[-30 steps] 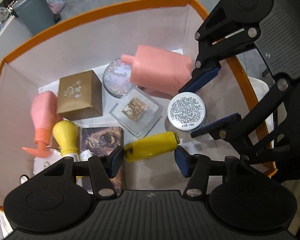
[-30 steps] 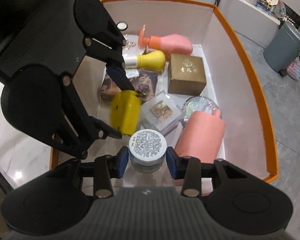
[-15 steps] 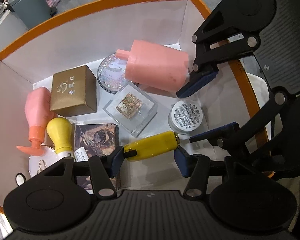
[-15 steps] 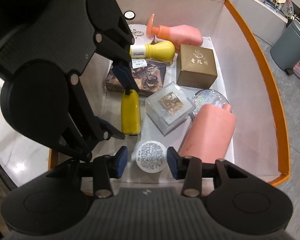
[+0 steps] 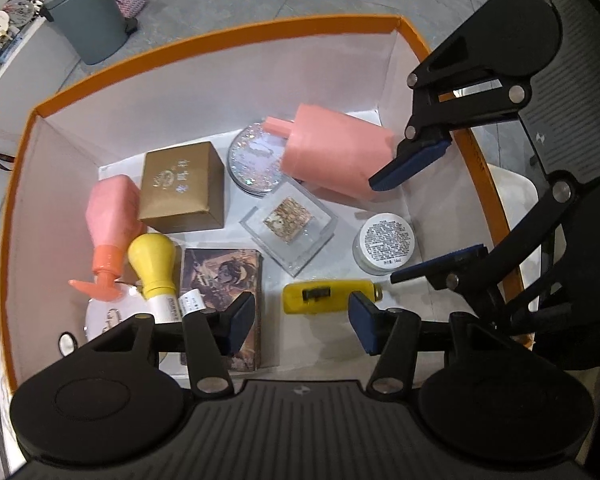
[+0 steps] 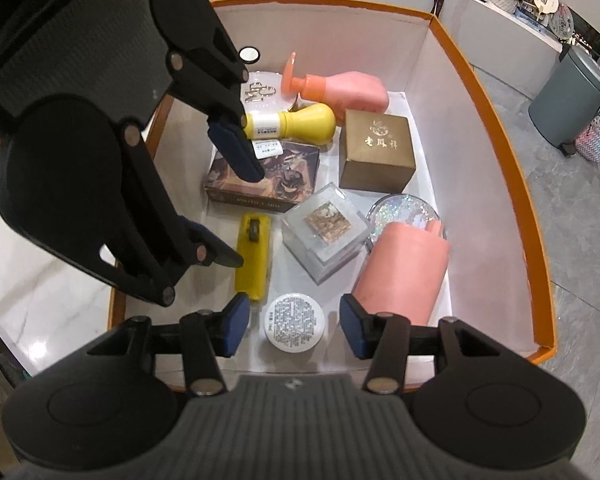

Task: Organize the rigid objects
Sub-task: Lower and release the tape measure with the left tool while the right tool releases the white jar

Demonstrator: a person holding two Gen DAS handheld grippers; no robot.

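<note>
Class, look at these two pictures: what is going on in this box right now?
A person with a gripper in each hand is packing small items into an orange-rimmed box. The right gripper has just been opening; the white jar sits on the floor between its pads, released. The left gripper hangs open above the yellow lighter, not touching it. Bottles, boxes and a glittery compact already lie inside.

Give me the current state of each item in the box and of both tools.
White jar: label up, released, on box floor.
Yellow tube: lying flat, free.
Pink cylinder: on its side.
Pump bottle: on its side.
Gold box: closed.
Left tool: open, empty.
Right tool: just opening, pads clear of jar.
</note>
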